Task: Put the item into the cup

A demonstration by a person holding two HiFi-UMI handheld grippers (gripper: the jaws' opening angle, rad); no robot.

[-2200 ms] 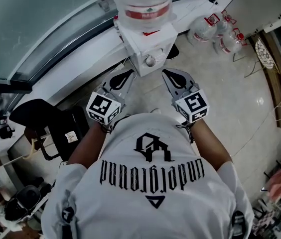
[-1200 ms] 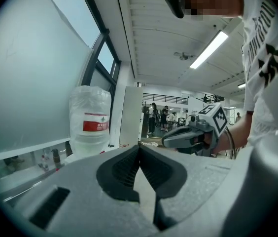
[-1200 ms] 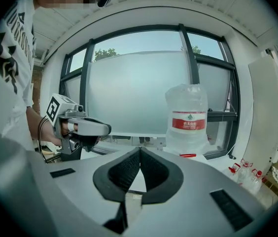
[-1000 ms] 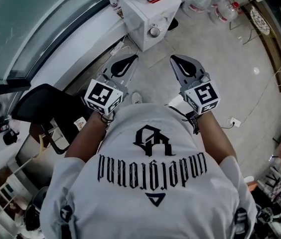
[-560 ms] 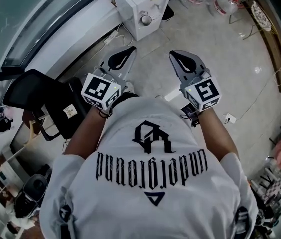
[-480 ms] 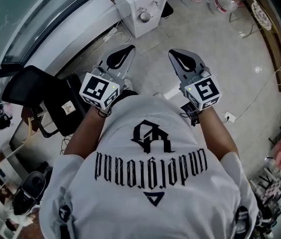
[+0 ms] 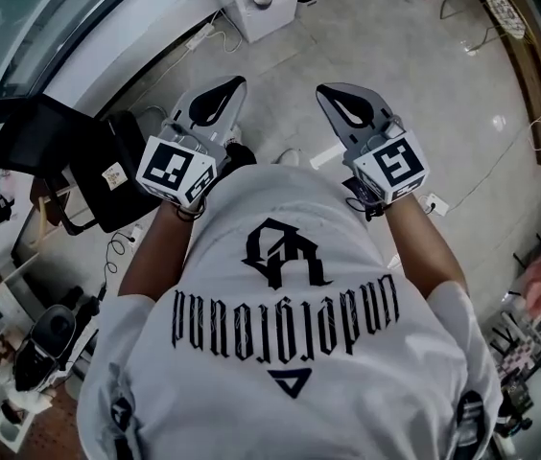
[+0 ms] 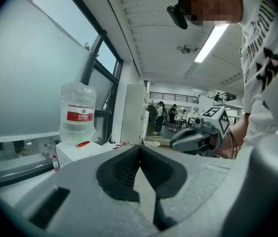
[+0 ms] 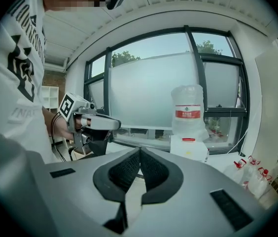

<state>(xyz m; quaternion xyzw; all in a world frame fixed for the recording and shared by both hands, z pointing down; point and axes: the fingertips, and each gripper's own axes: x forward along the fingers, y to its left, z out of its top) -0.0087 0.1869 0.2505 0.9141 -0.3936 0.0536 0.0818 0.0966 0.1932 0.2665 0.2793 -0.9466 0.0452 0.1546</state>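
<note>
Left gripper [image 8: 139, 151], right gripper [image 9: 139, 154]: both clenched, nothing between jaws, held over bare floor [image 7: 424, 84]. Item, cup: not in any view. Risk: I arrive with jaws pressed together, knock item away instead of grasping.

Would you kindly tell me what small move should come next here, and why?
Probably turn and look for the cup and the item first. The left gripper and right gripper are both shut with nothing between their jaws, held out over the floor, and no cup or item shows in any view.
</note>
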